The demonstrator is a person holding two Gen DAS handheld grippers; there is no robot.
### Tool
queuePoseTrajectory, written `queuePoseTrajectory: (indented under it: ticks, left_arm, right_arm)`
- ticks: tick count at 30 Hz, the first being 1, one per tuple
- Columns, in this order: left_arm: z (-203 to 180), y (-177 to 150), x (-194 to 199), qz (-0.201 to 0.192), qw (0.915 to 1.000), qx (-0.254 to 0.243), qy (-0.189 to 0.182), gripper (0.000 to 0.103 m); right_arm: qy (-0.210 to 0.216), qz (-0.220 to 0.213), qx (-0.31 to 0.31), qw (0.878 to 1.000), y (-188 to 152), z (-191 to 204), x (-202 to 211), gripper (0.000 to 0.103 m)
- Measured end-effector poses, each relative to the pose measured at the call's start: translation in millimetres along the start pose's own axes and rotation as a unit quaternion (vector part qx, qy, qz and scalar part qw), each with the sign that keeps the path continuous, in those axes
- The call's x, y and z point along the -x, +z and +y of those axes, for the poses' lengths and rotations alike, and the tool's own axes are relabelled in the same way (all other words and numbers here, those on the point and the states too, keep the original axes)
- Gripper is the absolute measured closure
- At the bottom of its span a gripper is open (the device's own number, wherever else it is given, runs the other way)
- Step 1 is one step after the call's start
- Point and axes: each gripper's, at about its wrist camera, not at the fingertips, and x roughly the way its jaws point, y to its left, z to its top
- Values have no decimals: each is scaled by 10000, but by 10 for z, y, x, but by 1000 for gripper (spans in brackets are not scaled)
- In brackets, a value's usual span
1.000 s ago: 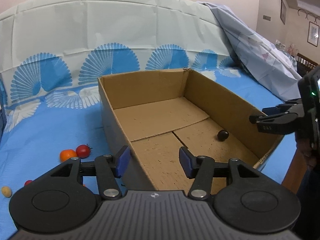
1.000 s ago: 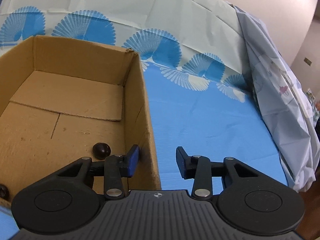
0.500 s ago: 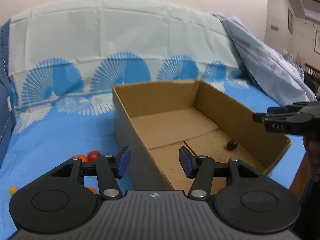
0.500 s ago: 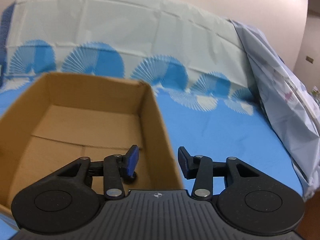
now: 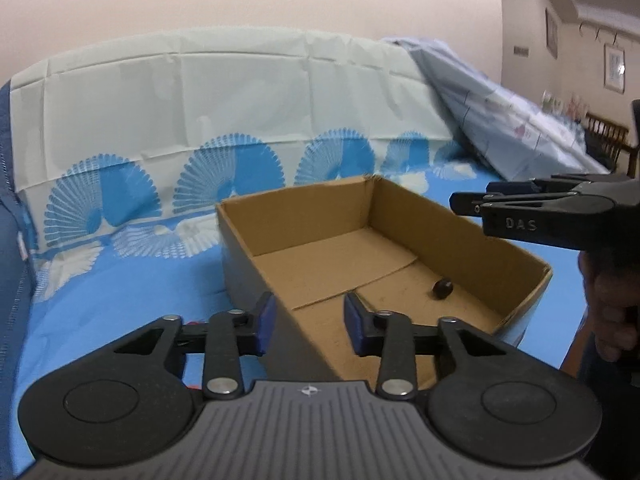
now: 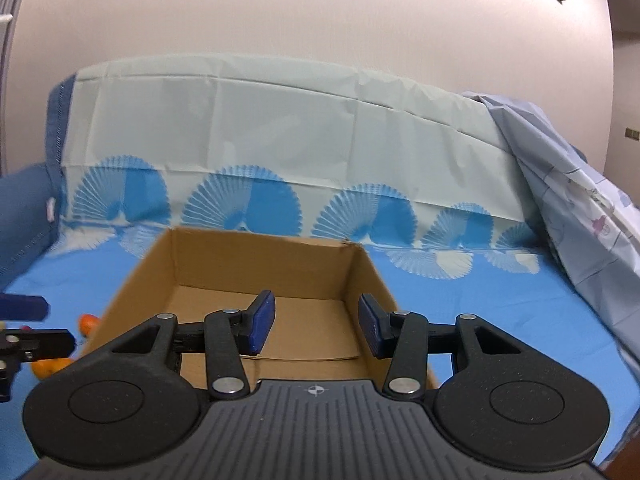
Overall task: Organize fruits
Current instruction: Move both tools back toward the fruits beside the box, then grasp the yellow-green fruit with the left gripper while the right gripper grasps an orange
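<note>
Both grippers have risen and drawn back from the box, jaws empty and held wide.

Left gripper (image 5: 306, 322) hovers over the cardboard box's (image 5: 532, 258) near-left wall; right gripper (image 6: 317, 328) hangs above its near end. One dark fruit (image 5: 443, 288) lies inside near the right wall, its long axis seemingly left-right. Orange fruits (image 6: 89, 323) wait left of the box, so sorting has barely begun.

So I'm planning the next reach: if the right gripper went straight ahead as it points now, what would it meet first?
Probably the far wall of the cardboard box. The open right gripper aims over the box's interior toward it, though depth is hard to judge.
</note>
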Motion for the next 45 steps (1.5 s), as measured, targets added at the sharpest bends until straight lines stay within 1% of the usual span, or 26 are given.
queuePoseTrajectory:
  ticks: [2, 3, 7, 11, 13, 15, 17, 18, 19, 20, 22, 23, 25, 27, 29, 31, 34, 38, 42, 44, 45]
  left_arm:
    - [48, 53, 57, 58, 9999, -97, 73, 75]
    - [76, 83, 85, 58, 9998, -152, 98, 78]
    - [264, 254, 282, -16, 9990, -419, 125, 78]
    - [529, 312, 493, -111, 9983, -543, 162, 78]
    - [704, 287, 548, -116, 9992, -339, 180, 78]
    - [894, 216, 574, -91, 9996, 120, 221, 78]
    - [1107, 74, 560, -3, 9971, 677, 361, 78]
    - [1194, 74, 585, -66, 9951, 880, 448, 78]
    - [1296, 44, 640, -246, 9913, 1172, 544, 78]
    - [1391, -8, 662, -302, 9876, 1419, 598, 78]
    - [1543, -107, 657, -231, 9813, 1749, 764, 78]
    - [1626, -165, 649, -183, 9778, 1939, 777, 78]
    - [1758, -243, 608, -43, 9730, 2161, 804, 78]
    - [1848, -301, 544, 96, 9705, 2248, 869, 78]
    - [1914, -378, 471, 280, 9698, 2242, 916, 78]
    - [1958, -472, 405, 456, 9683, 2257, 970, 78]
    - [2041, -562, 298, 615, 9645, 2359, 1015, 78]
    - [2072, -622, 228, 744, 9633, 2363, 1031, 78]
    - [2086, -656, 187, 810, 9627, 2361, 1048, 78]
    - [2095, -671, 174, 843, 9618, 2379, 1056, 78]
    - [2108, -680, 166, 858, 9614, 2394, 1048, 78]
  right_arm:
    - [105, -8, -28, 9999, 10, 70, 31, 56]
    - [134, -16, -26, 9999, 11, 109, 47, 56]
    - [327, -29, -50, 9994, 38, 255, 66, 56]
    - [608, 22, -101, 9981, 60, 392, 53, 56]
    - [769, 39, -85, 9970, 69, 488, 41, 56]
    - [887, 30, -17, 9961, 67, 602, 36, 56]
    - [1016, 6, 34, 9948, 71, 700, 34, 57]
    - [1109, -11, 52, 9938, 75, 762, 33, 59]
    - [1195, -17, 65, 9928, 76, 808, 31, 62]
    - [1289, -18, 78, 9916, 74, 852, 32, 64]
    - [1529, 16, 102, 9882, 69, 957, 26, 73]
    - [1667, 50, 115, 9859, 66, 1013, 17, 74]
    - [1871, 113, 129, 9822, 56, 1126, -2, 74]
    - [2078, 210, 157, 9778, 47, 1262, -37, 74]
    - [2266, 345, 244, 9731, 28, 1408, -83, 74]
    - [2401, 464, 375, 9689, -10, 1557, -110, 74]
    - [2520, 668, 620, 9634, -64, 1804, -204, 74]
    - [2434, 971, 834, 9615, -161, 2087, -385, 71]
    - [2333, 1340, 541, 9616, -217, 2213, -634, 66]
    - [2227, 1444, 426, 9632, -242, 2231, -754, 62]
    - [2157, 1497, 363, 9642, -255, 2244, -827, 55]
